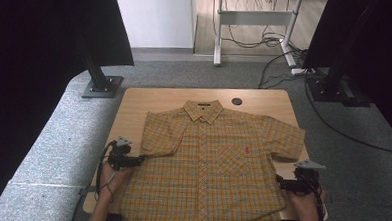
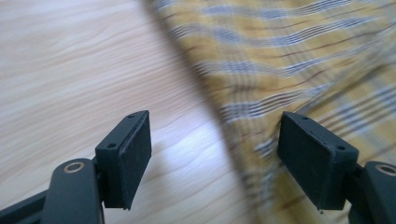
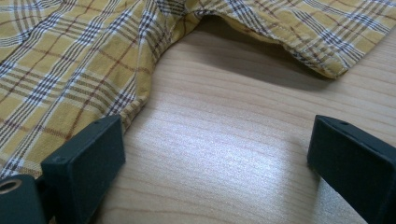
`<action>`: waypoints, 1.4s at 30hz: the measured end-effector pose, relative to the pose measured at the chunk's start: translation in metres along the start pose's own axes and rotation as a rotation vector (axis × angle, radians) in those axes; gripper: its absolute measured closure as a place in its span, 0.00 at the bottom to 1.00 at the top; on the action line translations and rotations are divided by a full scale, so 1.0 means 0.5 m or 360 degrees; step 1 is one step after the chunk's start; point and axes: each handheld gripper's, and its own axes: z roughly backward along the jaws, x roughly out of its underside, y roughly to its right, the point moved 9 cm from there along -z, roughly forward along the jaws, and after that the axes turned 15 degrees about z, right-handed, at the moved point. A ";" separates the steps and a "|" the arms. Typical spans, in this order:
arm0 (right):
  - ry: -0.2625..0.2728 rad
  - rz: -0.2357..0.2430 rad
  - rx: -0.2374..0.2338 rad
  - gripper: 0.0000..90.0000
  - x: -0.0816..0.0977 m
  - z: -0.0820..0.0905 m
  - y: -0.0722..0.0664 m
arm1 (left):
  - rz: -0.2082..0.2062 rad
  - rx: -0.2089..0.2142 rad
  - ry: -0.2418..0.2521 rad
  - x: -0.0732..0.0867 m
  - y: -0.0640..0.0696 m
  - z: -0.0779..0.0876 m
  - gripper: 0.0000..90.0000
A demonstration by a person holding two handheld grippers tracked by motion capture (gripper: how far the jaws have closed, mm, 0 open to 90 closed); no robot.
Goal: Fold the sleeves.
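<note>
The left gripper (image 1: 141, 159) is sitting at the side seam of the shirt (image 1: 217, 161), jaws apart, the cloth edge lying between them unpinched. The shirt, a yellow woven plaid with short sleeves and a chest pocket, is lying flat, front up, buttoned, across the pale wood-grain table (image 1: 149, 96). The right gripper (image 1: 281, 183) is resting at the opposite seam, jaws likewise spread over bare wood. Judgement: both are lining up to fold; next, each needs to close on its edge.
</note>
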 end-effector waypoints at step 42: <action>0.0003 0.0007 -0.0007 0.04 -0.002 -0.001 -0.003 | 0.0104 0.0042 0.0043 -0.031 -0.004 0.001 0.19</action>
